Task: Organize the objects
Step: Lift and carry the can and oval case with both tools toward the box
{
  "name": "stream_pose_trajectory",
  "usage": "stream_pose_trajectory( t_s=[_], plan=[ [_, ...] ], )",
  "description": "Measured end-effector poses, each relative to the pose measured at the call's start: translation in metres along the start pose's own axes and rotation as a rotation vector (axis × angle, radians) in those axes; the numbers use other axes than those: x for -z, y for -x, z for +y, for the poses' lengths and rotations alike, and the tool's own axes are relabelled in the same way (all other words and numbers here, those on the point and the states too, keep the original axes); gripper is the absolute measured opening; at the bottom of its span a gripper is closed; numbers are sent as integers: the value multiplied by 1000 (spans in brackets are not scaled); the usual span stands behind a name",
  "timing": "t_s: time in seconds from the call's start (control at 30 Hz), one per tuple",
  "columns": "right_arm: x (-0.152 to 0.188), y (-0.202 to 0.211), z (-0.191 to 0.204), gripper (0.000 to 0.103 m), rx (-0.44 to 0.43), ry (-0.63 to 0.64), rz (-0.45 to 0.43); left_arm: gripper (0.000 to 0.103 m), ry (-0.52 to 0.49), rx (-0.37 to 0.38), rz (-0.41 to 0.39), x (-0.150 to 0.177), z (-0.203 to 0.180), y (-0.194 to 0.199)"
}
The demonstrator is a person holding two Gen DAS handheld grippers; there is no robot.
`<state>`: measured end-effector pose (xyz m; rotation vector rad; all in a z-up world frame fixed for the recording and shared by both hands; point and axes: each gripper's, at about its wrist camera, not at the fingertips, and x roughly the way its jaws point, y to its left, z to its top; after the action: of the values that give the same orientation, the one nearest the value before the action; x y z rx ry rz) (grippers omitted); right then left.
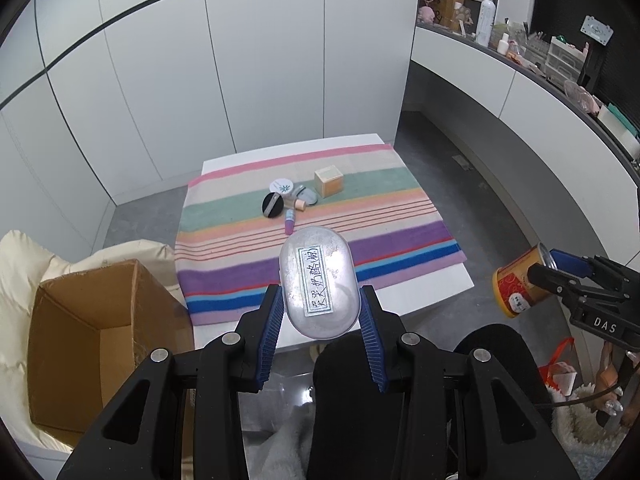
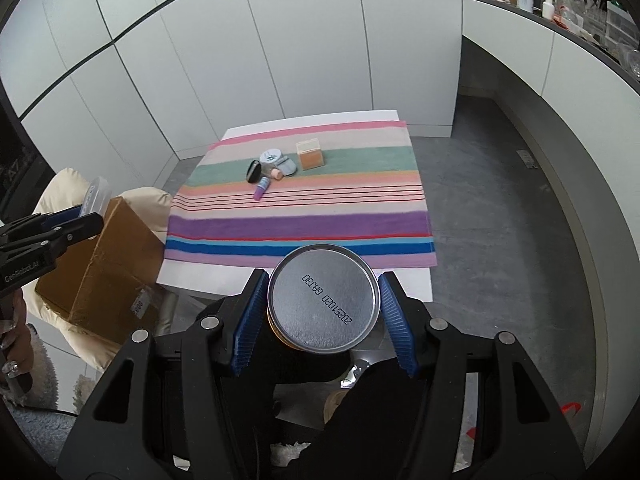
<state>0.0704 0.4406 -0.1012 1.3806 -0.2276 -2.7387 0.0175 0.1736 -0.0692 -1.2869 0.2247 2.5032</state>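
My left gripper (image 1: pixel 320 308) is shut on a clear oval plastic container (image 1: pixel 318 282) with a printed label, held in the air in front of the table. My right gripper (image 2: pixel 322 306) is shut on a round orange can (image 2: pixel 323 303), its silver bottom facing the camera. The can also shows in the left wrist view (image 1: pixel 520 284), to the right of the table. On the striped cloth (image 1: pixel 320 240) lie a black round compact (image 1: pixel 273 205), a white round compact (image 1: pixel 281 186), a grey pouch (image 1: pixel 306 196), a purple tube (image 1: pixel 289 223) and an orange cube box (image 1: pixel 329 181).
An open cardboard box (image 1: pixel 96 336) sits on a cream cushion left of the white table (image 1: pixel 420 296). A curved counter with cluttered items (image 1: pixel 560 56) runs along the right. White wall panels stand behind the table. Grey floor lies to the right.
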Motion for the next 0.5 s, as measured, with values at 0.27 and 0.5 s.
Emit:
stream_pose_trajectory(
  t_s=[0.27, 0.5],
  plan=[
    [-1, 0, -3, 59, 33, -9, 10, 39, 8, 23, 26, 4, 9, -10],
    [-2, -5, 1, 59, 44, -2, 22, 39, 31, 35, 44, 8, 20, -15]
  ],
)
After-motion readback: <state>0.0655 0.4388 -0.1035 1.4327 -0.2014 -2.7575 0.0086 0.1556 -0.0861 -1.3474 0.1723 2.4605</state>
